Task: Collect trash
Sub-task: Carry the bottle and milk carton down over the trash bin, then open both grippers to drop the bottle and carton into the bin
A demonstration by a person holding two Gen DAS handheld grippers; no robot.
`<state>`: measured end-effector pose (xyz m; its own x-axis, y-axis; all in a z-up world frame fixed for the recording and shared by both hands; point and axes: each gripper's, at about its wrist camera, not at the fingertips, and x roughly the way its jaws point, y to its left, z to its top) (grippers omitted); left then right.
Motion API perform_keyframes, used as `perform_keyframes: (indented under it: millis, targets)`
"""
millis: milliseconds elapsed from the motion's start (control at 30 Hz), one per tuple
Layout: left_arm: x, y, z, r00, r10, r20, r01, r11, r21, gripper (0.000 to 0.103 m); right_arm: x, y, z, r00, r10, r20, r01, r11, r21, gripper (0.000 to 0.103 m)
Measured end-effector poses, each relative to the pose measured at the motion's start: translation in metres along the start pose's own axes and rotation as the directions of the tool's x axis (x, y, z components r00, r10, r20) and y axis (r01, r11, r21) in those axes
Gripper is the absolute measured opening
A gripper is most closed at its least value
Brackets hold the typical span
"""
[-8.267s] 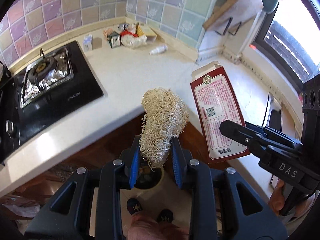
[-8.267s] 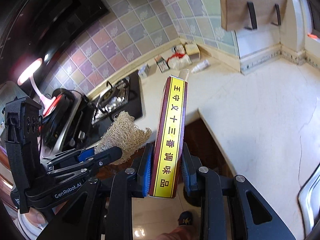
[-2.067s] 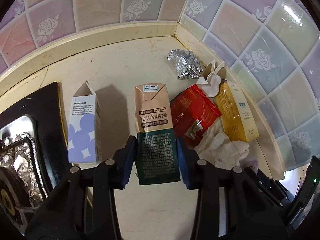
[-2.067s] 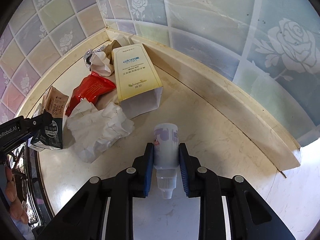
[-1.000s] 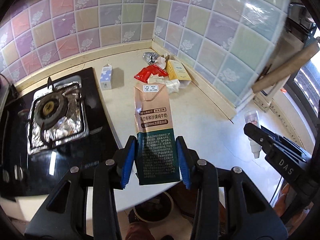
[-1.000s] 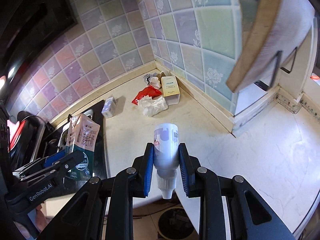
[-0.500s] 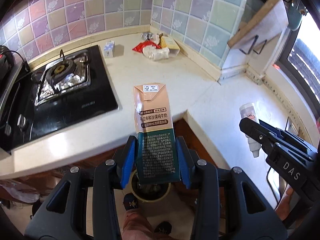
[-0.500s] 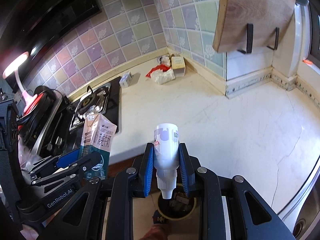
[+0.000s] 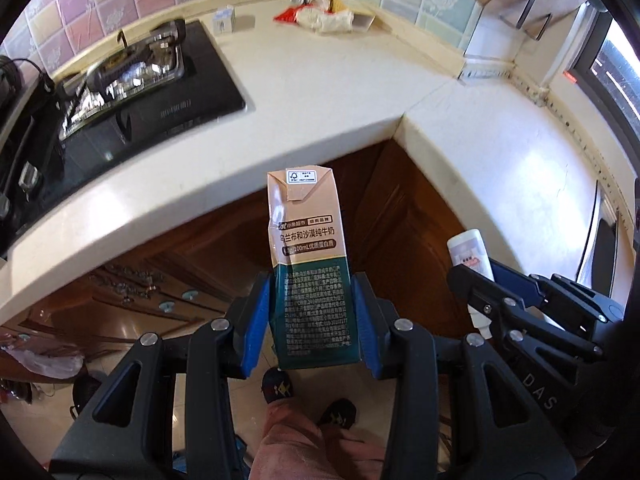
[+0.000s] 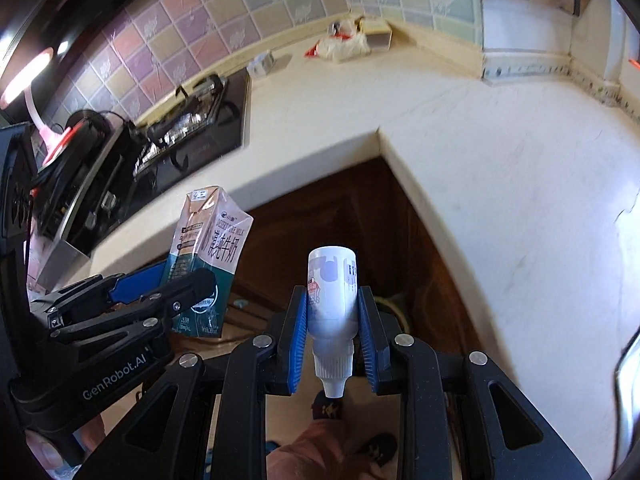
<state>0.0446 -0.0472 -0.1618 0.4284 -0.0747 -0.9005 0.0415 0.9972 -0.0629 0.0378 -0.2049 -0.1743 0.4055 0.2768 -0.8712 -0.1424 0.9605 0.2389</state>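
Left gripper (image 9: 310,316): jaws clenched on the lower green part of an upright milk carton (image 9: 308,256), held off the desk (image 9: 320,88) edge above the floor. Right gripper (image 10: 331,332): jaws clenched on a small white bottle (image 10: 332,300), cap toward the camera. More trash (image 9: 324,18) lies in the desk's far corner, beside the stove (image 9: 132,92).

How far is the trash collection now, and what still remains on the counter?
In hand: left gripper clamps the milk carton, right gripper the white bottle, both held off the counter. Left: the small carton and corner litter pile.
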Motion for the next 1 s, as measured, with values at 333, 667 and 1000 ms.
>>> perform_keyframes:
  millis: [333, 667, 1000]
  targets:
    - [0.097, 0.025, -0.029, 0.990, -0.016, -0.137, 0.019, 1.000, 0.020, 0.037, 0.114, -0.001, -0.044, 0.985, -0.046, -0.168, 0.048, 0.999, 0.005, 0.024]
    - [0.210, 0.038, -0.050, 0.972, -0.063, -0.225, 0.082, 0.994, 0.076, 0.037, 0.227, -0.024, -0.081, 0.967, -0.081, -0.242, 0.090, 0.996, 0.027, 0.024]
    - [0.309, 0.044, -0.063, 0.943, -0.123, -0.310, 0.173, 0.975, 0.137, 0.037, 0.332, -0.081, -0.110, 0.954, -0.068, -0.292, 0.113, 0.983, 0.142, 0.024]
